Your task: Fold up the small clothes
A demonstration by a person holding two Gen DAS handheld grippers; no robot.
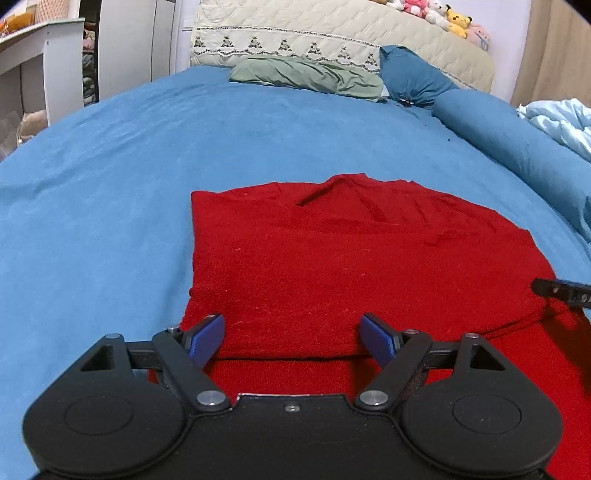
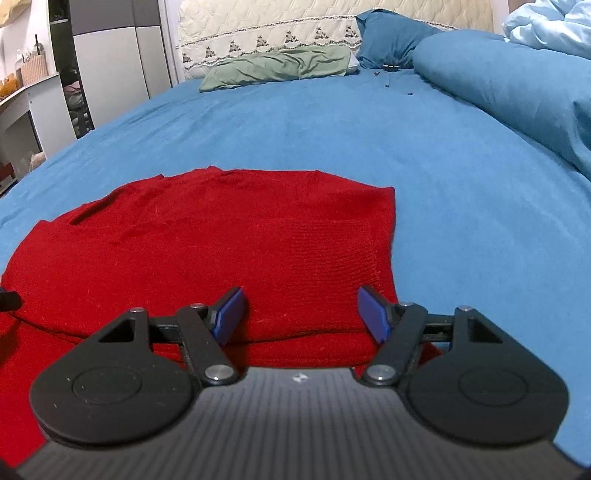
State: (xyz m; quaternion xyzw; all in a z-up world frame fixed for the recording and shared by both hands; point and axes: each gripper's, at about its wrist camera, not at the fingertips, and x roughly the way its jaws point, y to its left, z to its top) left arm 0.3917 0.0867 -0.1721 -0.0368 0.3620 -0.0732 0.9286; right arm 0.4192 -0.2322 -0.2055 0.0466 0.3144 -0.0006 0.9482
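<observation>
A red knit garment [image 1: 351,266] lies flat on the blue bed sheet [image 1: 110,184], folded so that an upper layer ends in an edge just in front of both grippers. My left gripper [image 1: 291,325] hovers open over the garment's near left part, its blue pads apart with nothing between them. My right gripper [image 2: 301,295] is open over the near right part of the garment [image 2: 221,240], close to its right edge, holding nothing. A tip of the right gripper's finger [image 1: 561,291] shows at the right edge of the left wrist view.
A green pillow [image 1: 306,75] and a dark blue pillow [image 1: 413,70] lie at the quilted headboard [image 1: 295,26]. A blue bolster [image 2: 517,85] and a pale blue duvet [image 2: 546,26] lie to the right. A white desk [image 1: 33,55] and wardrobe [image 2: 110,66] stand left.
</observation>
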